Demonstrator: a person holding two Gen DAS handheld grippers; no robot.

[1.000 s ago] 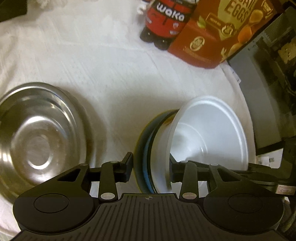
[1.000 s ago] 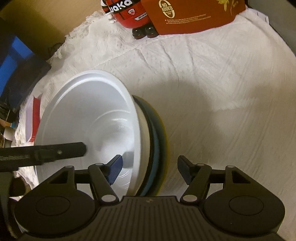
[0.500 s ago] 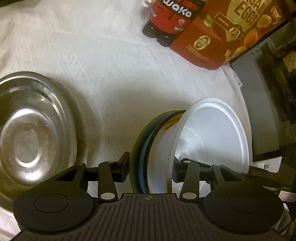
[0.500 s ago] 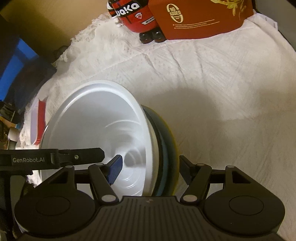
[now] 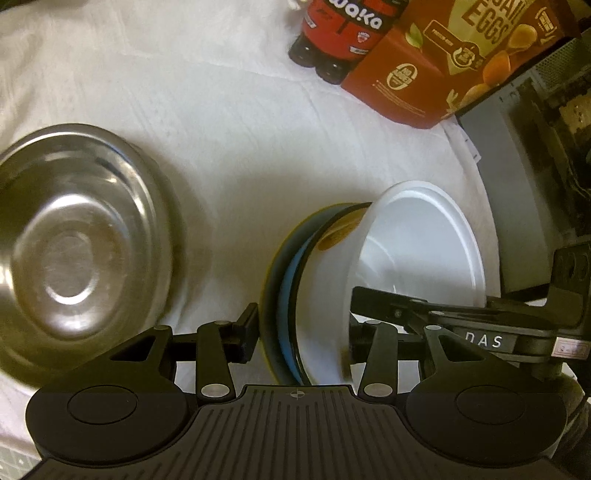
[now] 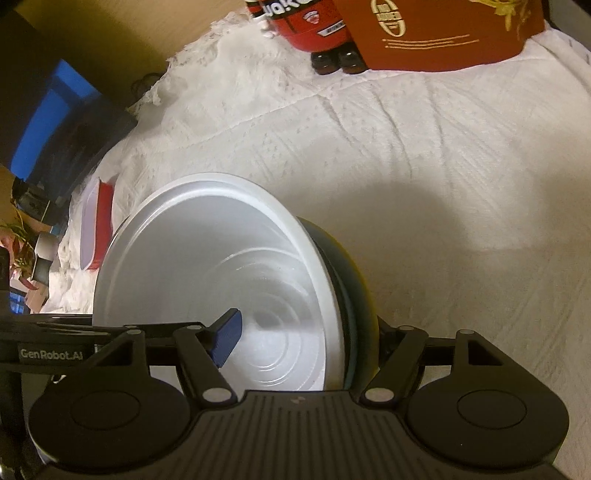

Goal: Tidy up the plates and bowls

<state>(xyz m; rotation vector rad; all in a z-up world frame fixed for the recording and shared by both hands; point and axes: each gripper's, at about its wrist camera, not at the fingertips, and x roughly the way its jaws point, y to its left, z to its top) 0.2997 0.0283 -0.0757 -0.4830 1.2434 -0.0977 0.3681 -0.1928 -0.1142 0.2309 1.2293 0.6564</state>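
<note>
A stack of dishes is held tilted on edge above the white cloth: a white bowl [image 5: 417, 251] nested against a blue plate [image 5: 286, 295] and a yellow-rimmed dark plate [image 5: 269, 280]. My left gripper [image 5: 301, 332] is shut on the stack, one finger behind the plates and one inside the bowl. My right gripper [image 6: 308, 338] is shut on the same stack from the other side, its blue-padded finger [image 6: 225, 334] inside the white bowl [image 6: 207, 266]. A steel bowl [image 5: 74, 243] sits on the cloth to the left.
A red Waka bottle pack [image 5: 343, 33] and an orange egg carton box [image 5: 443, 62] stand at the back. A red and white tray [image 6: 96, 225] lies at the cloth's left edge. A grey appliance [image 5: 517, 166] stands to the right.
Both grippers closed further on the stack and it rose and tilted more upright. The steel bowl drifted in the left view as the camera moved.
</note>
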